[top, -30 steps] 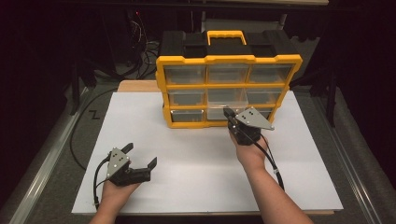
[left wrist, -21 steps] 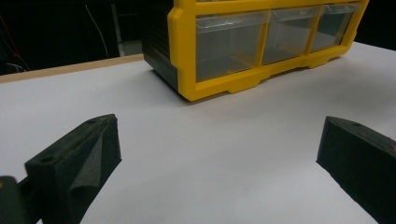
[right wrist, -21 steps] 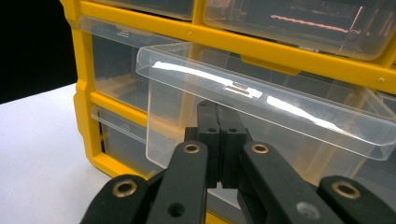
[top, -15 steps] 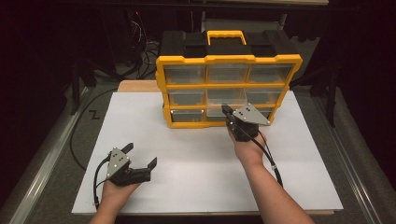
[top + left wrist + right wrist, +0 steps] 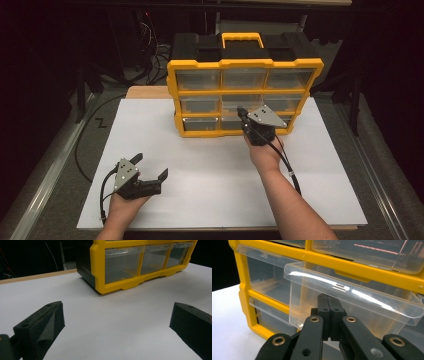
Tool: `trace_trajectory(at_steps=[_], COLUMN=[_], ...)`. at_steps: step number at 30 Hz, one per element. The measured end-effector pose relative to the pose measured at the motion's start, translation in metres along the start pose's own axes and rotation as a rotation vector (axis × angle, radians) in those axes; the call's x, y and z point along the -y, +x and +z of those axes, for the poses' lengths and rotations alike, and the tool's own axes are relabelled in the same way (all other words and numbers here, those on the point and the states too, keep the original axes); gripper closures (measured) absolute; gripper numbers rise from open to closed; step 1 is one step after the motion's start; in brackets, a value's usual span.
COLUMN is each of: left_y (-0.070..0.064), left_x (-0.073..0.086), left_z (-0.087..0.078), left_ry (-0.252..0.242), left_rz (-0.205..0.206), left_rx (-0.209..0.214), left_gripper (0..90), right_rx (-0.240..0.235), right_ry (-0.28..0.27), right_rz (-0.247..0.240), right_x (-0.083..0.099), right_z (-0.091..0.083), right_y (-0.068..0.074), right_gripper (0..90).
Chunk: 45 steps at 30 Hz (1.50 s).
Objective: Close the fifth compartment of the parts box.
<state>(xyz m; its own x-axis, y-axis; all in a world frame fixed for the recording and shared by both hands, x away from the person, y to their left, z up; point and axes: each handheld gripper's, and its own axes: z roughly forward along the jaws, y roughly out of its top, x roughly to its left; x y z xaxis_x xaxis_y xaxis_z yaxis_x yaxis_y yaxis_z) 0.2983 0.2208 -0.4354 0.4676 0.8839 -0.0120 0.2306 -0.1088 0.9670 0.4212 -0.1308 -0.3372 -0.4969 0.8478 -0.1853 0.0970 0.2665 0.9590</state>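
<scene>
over the last second the right claw [image 5: 246, 120] has barely moved; it stays pressed shut under the lip of a clear drawer [image 5: 352, 305] in the yellow organizer [image 5: 245, 65], which stands part-way out, so the pull looks underway. the left claw [image 5: 149, 170] waits wide on the near left desk [image 5: 210, 165].

Clear drawer [image 5: 352, 307] partly out of yellow organizer [image 5: 244, 65]

Lab-type recording bench — white sheet [image 5: 210, 150] on table, black surround, cable tangle [image 5: 150, 50] behind.
</scene>
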Motion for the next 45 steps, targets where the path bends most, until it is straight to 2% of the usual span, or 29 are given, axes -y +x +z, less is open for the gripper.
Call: trace_trajectory(at_steps=[13, 27, 35, 42, 45], left_y=[0.001, 0.001, 0.001, 0.001, 0.002], left_x=[0.0, 0.0, 0.0, 0.001, 0.001], left_z=[0.0, 0.0, 0.001, 0.002, 0.002], left_ry=[-0.001, 0.009, 0.01, 0.018, 0.021], left_rz=[-0.005, -0.006, -0.009, -0.01, -0.01], left_rx=[0.002, 0.004, 0.006, 0.007, 0.006], left_gripper=[0.3, 0.3, 0.3, 0.3, 0.3], right_rx=[0.028, 0.042, 0.035, -0.01, -0.042], right_ry=[0.023, 0.032, 0.047, 0.037, 0.037], right_rz=[0.008, 0.018, 0.018, 0.044, 0.068], right_x=[-0.005, -0.006, -0.005, -0.002, 0.0], right_z=[0.021, 0.031, 0.028, 0.012, 0.003], right_y=[-0.007, -0.012, -0.012, -0.014, -0.014], right_gripper=[90.0, 90.0, 90.0, 89.4, 85.6])
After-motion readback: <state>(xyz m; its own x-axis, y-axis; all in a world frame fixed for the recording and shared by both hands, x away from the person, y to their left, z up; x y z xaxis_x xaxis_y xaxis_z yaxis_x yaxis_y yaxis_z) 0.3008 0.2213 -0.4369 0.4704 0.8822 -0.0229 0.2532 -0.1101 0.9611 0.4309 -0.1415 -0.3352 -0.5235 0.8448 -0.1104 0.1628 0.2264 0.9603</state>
